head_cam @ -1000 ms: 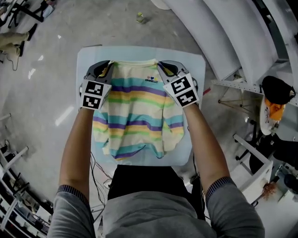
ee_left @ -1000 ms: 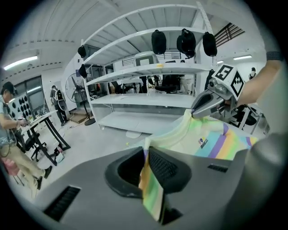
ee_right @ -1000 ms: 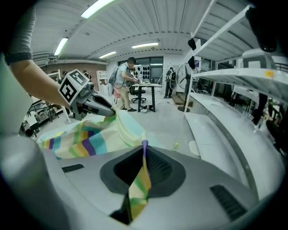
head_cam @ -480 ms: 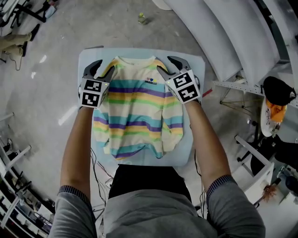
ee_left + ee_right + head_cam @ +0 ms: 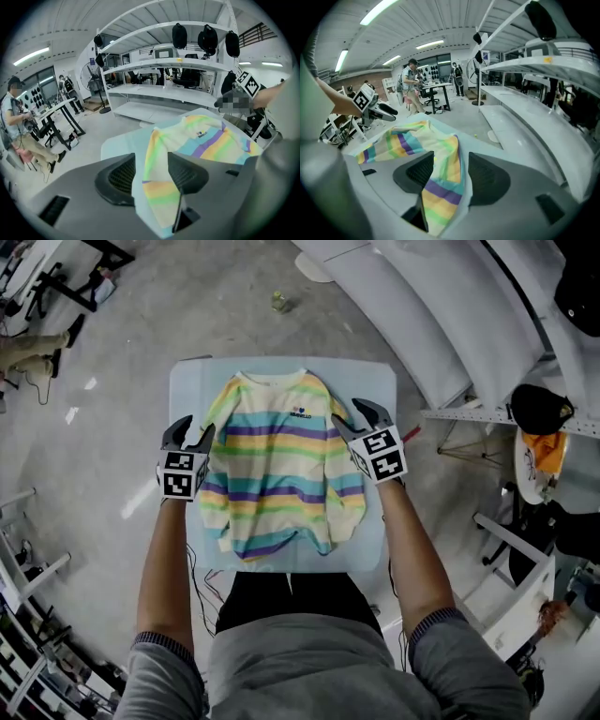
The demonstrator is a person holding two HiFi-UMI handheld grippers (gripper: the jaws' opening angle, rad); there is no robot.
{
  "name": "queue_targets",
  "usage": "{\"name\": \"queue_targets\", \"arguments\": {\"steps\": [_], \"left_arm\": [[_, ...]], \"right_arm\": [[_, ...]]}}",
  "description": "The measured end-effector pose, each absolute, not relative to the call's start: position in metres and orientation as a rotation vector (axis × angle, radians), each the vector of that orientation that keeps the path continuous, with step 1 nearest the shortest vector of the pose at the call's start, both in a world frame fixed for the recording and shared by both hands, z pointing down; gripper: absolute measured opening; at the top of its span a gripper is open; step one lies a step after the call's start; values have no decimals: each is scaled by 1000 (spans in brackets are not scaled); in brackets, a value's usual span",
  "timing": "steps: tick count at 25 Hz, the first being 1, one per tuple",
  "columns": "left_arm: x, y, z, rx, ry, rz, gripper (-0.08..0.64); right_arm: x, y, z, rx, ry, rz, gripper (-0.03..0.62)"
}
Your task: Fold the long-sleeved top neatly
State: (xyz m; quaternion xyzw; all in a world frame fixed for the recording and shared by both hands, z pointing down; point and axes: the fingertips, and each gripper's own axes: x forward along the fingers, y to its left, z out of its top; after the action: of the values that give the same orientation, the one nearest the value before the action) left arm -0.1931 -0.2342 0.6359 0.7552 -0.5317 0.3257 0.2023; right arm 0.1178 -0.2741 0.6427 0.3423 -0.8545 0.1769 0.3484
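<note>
The striped long-sleeved top point(image 5: 281, 460) is lying flat and front-up in the middle of the pale blue bench point(image 5: 375, 381). The left gripper point(image 5: 190, 433) and right gripper point(image 5: 352, 414) are hovering at its side edges. Their jaws have just been opening and are standing wide, gripping nothing, with striped fabric showing through each gap. White shelving point(image 5: 422, 306) is sitting just past the bench's far right corner.

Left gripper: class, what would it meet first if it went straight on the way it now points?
Probably the sleeve of the striped top: it lies in line, between the jaws of the left gripper, which have just been opening and don't press it. Depth is unclear.
</note>
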Motion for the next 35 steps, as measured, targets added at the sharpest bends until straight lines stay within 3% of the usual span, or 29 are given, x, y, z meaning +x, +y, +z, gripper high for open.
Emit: {"name": "queue_targets", "arguments": {"steps": [10, 14, 16, 18, 35], "left_arm": [[-220, -188, 706, 1999, -1411, 776, 233], [-213, -186, 714, 2014, -1395, 768, 121], [-210, -189, 717, 2033, -1396, 793, 34], [-211, -192, 716, 2049, -1394, 823, 21], [-272, -300, 670, 2286, -1425, 1115, 20]], "right_arm": [[157, -218, 710, 1094, -2044, 635, 245], [164, -214, 731, 1142, -1987, 648, 244], [167, -215, 734, 1160, -1969, 640, 188], [172, -218, 729, 1182, -1957, 610, 18], [253, -318, 706, 1160, -1863, 310, 12]]}}
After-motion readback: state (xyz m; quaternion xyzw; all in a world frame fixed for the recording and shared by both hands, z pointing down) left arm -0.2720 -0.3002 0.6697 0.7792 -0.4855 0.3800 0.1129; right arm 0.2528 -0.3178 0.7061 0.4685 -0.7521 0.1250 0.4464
